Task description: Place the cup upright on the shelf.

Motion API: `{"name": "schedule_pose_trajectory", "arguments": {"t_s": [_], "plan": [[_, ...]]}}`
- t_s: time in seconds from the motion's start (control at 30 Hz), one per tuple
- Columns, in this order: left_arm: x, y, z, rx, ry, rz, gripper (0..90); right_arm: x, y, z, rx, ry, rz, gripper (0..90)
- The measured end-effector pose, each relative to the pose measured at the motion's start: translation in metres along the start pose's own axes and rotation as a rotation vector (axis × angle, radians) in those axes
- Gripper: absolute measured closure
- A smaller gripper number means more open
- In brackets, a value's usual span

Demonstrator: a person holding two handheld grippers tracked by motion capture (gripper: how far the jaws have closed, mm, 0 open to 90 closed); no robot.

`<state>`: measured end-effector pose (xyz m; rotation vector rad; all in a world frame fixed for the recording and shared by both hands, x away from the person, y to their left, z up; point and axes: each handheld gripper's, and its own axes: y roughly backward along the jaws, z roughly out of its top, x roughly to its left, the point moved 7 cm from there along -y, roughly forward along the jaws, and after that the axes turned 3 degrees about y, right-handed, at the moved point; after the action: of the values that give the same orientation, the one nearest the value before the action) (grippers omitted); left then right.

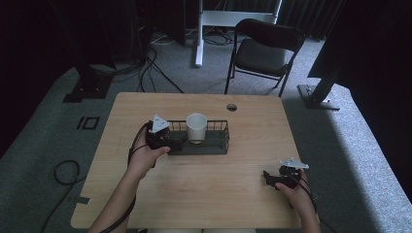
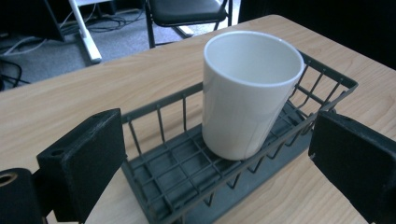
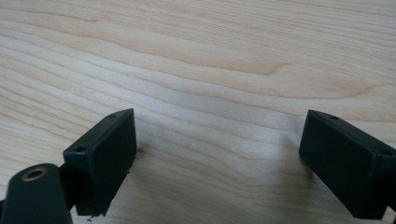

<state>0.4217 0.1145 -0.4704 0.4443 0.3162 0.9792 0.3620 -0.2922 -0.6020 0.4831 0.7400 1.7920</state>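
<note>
Standing upright in a dark wire basket near the middle of the wooden surface, a white cup sits with its mouth open to the ceiling; in the left gripper view the cup rests on the grid floor of the basket, toward the basket's far half. The left hand-held gripper, held by the person's left hand, is at the basket's left end. In its own view its jaws stand wide apart on either side of that end of the basket and grip nothing; whether they touch the wire cannot be told. The right hand-held gripper is held by the right hand low over the bare wood near the front right of the surface, well apart from the basket. In the right gripper view its jaws are spread wide with plain wood grain between them, and they hold nothing. Beyond the far edge of the surface a black folding chair stands on grey carpet, with cables on the floor at the left.
</note>
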Motion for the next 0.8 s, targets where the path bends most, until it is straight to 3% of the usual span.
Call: {"name": "schedule_pose_trajectory", "arguments": {"t_s": [0.07,0.47,0.8], "plan": [[0.003,0.002,-0.003,0.002,-0.006,0.011,4.3,0.000,0.000,0.000,0.000,0.000,0.000,10.8],[0.024,0.023,-0.031,-0.012,0.052,0.042,4.7,0.000,0.000,0.000,0.001,-0.002,0.000,10.8],[0.040,0.035,-0.056,0.009,0.072,0.091,4.7,0.000,0.000,0.000,0.001,-0.002,0.000,10.8]]}}
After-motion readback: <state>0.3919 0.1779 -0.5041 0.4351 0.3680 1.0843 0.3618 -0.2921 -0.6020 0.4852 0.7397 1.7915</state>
